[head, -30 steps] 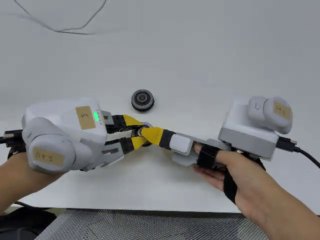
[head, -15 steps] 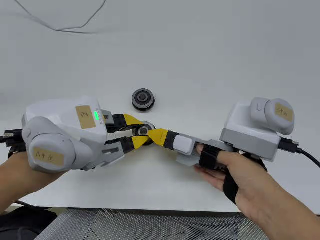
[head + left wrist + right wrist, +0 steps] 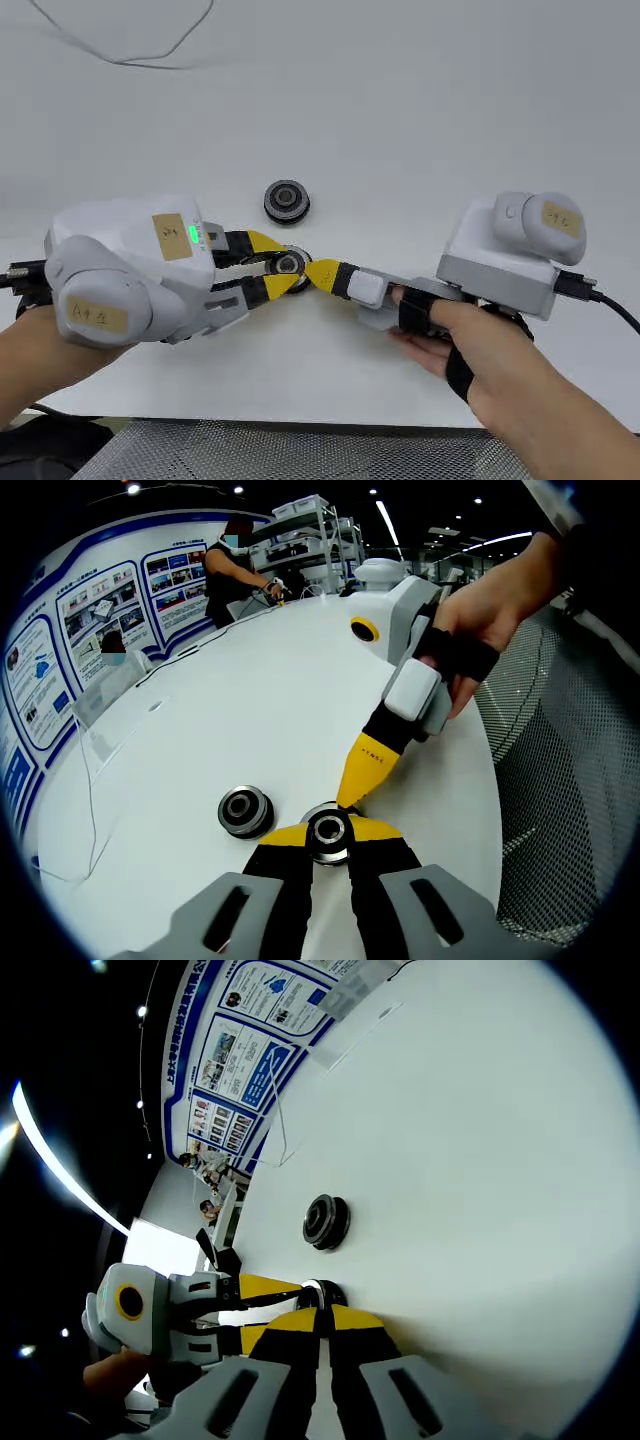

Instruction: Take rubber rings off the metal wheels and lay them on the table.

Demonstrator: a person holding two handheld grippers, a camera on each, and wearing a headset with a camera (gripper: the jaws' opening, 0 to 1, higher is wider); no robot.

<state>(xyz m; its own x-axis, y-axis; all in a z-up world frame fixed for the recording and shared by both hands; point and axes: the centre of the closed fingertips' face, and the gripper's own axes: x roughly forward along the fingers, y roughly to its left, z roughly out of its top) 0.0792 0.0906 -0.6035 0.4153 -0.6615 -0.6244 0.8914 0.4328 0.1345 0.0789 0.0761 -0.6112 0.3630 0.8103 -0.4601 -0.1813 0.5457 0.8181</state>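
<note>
**Wheel clamped between two hand-held grippers, ring removal under way**

Nearest the viewer in the head view, two hands each hold a hand-held gripper low over a white table (image 3: pixel 430 130). The tips of the two meet in the middle.

The left hand-held gripper (image 3: pixel 276 264) has its yellow-tipped jaws closed part-way around a small metal wheel (image 3: pixel 291 263), gripping it by the rim just above the table. Its own view shows the wheel (image 3: pixel 328 830) seated squarely between the jaw tips.

The right hand-held gripper (image 3: pixel 322 273) comes in from the other side. Its jaws are pressed together into a narrow point, and that point touches the wheel's edge. Whether it has caught any rubber is too small to tell.

Farther back, a second wheel (image 3: pixel 286 199) lies flat on the table, well apart from both grippers. Its dark outer band looks like a rubber ring (image 3: pixel 267 200) in place. Beyond it, a thin cable (image 3: pixel 120 60) curls across the far table.

The step in hand appears to be prying the ring from the clamped wheel. The next move likely calls for the right tip to hook under the ring's lip and peel outward while the left holds firm. The freed ring then goes on the table.
</note>
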